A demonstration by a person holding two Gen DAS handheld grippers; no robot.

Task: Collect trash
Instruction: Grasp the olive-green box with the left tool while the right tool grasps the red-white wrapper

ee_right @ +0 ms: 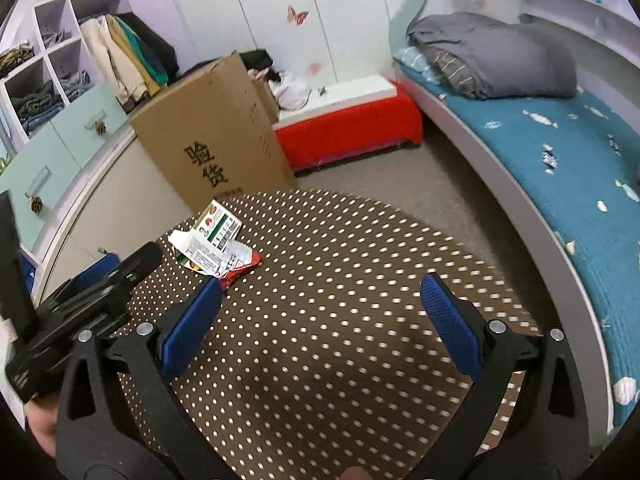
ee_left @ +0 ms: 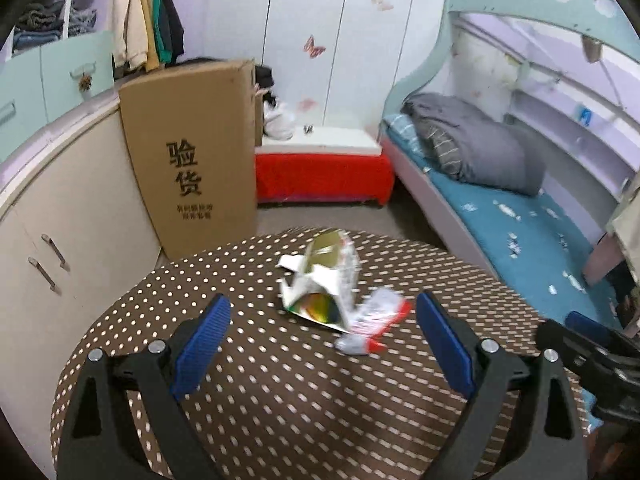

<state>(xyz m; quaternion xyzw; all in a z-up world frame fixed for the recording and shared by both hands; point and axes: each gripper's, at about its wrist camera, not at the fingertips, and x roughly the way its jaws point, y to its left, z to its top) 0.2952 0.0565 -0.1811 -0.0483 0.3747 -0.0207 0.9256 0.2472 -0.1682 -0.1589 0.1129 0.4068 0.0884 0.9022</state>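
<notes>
The left gripper [ee_left: 322, 344] is hovering low over a round table [ee_left: 280, 400] with a brown polka-dot cover, its blue fingers [ee_left: 204, 344] spread wide and holding nothing. Just beyond the fingertips, toward twelve o'clock in the left wrist view, a torn carton [ee_left: 320, 284] is lying crumpled, its shiny foil lining showing. A red and white wrapper [ee_left: 376, 324] is lying against it at about four o'clock; motion blur is smearing both, so whether they overlap is hard to say. The wide opening seems chosen to take in the bulky carton.

The right gripper [ee_right: 322, 326] is also standing open and empty, over bare tablecloth, with the trash at its ten o'clock. It is probably waiting its turn, since the left one is closer to the litter.

Further out, a tall cardboard box [ee_left: 192, 160] is standing on the floor past the table at eleven o'clock, perhaps serving as the bin. A bed [ee_left: 520, 232] with a teal sheet is curving along at two o'clock.
</notes>
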